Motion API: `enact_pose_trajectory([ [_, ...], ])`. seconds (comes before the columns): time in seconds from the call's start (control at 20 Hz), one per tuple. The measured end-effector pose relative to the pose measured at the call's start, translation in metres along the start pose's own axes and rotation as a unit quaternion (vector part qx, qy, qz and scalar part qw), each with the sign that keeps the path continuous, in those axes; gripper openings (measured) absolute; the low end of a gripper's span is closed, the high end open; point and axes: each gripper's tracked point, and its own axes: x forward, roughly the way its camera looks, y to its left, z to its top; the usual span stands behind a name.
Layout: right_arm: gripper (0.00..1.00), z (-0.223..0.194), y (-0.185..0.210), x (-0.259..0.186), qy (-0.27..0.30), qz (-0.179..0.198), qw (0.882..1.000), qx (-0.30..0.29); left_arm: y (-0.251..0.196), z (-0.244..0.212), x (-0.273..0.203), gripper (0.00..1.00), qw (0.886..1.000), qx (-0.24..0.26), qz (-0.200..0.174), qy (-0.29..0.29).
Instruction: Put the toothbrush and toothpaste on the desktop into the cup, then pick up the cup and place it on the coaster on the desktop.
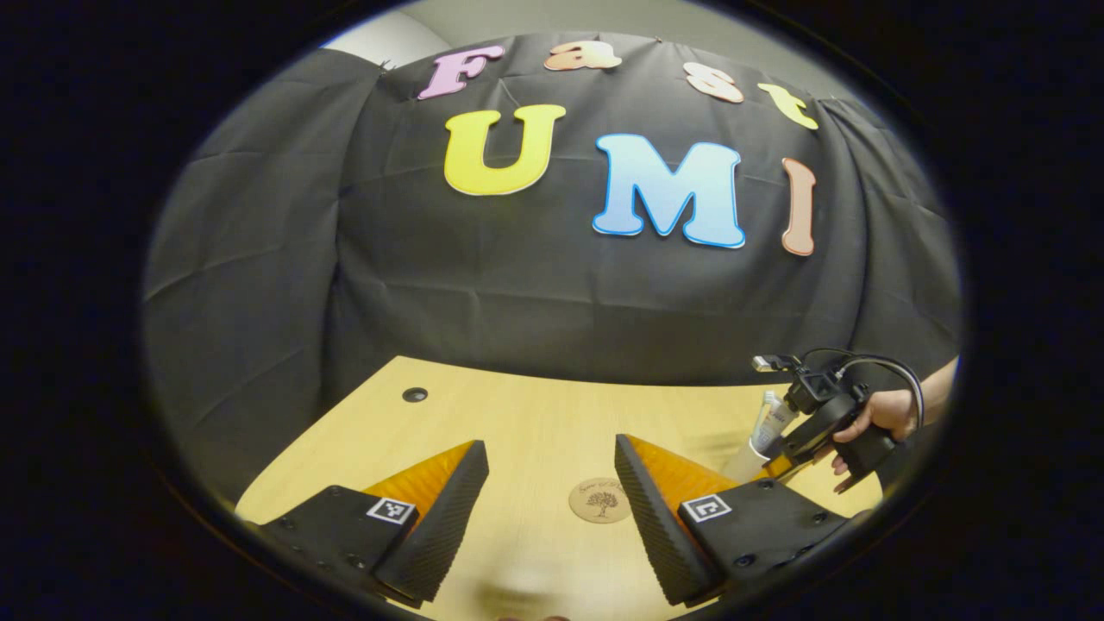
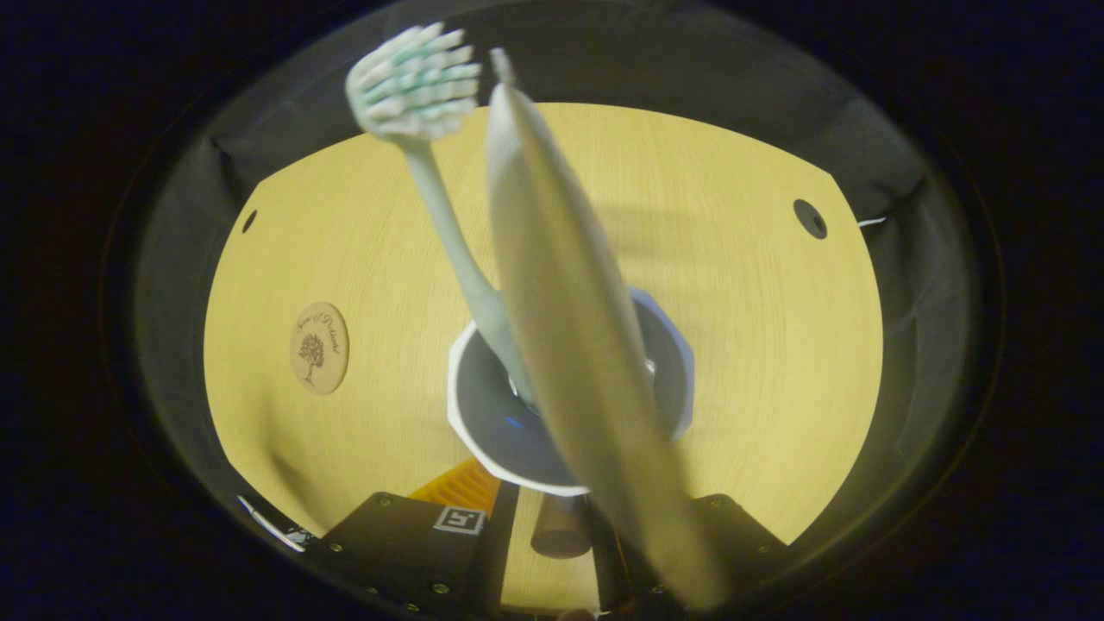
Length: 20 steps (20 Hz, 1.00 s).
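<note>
In the right gripper view a white cup (image 2: 470, 414) stands on the wooden desktop (image 2: 759, 345), seen from above. A pale green toothbrush (image 2: 442, 203) stands in the cup, bristles up. A blurred toothpaste tube (image 2: 569, 345) slants across the cup, its lower end at my right gripper (image 2: 552, 517), whose fingers are closed in on it. The round coaster (image 2: 319, 348) lies left of the cup. In the left gripper view my left gripper (image 1: 552, 492) hangs open over the coaster (image 1: 599, 500). Far right, a hand holds the right gripper (image 1: 780, 466) by the upright tube (image 1: 770, 418) and cup (image 1: 742, 466).
The desktop has small dark cable holes (image 1: 415, 394) (image 2: 809, 218). Black cloth (image 1: 535, 285) walls the booth behind and beside the desk. Bare wood lies between the coaster and the cup (image 2: 388, 285).
</note>
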Motion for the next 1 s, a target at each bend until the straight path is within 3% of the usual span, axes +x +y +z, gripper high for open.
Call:
enact_pose_trajectory([
  [0.1, 0.42, 0.0000, 0.0001, -0.0008, -0.004, -0.004, 1.000, -0.003, 0.0007, -0.0005, -0.0001, 0.96, 1.000, 0.001, 0.001, -0.001],
  [0.15, 0.28, 0.0025, -0.0005, -0.0039, -0.003, -0.007, 1.000, 0.003, 0.0015, -0.0007, -0.0006, 0.93, 1.000, 0.001, 0.002, 0.000],
  [0.55, 0.20, -0.0004, -0.0025, 0.0003, -0.008, -0.008, 1.000, -0.003, 0.0036, -0.0025, -0.0001, 0.96, 1.000, -0.004, 0.006, -0.002],
  [1.0, 0.20, 0.0040, -0.0020, -0.0047, -0.017, -0.005, 1.000, -0.001, 0.0027, -0.0057, -0.0002, 0.96, 1.000, -0.004, 0.005, -0.001],
])
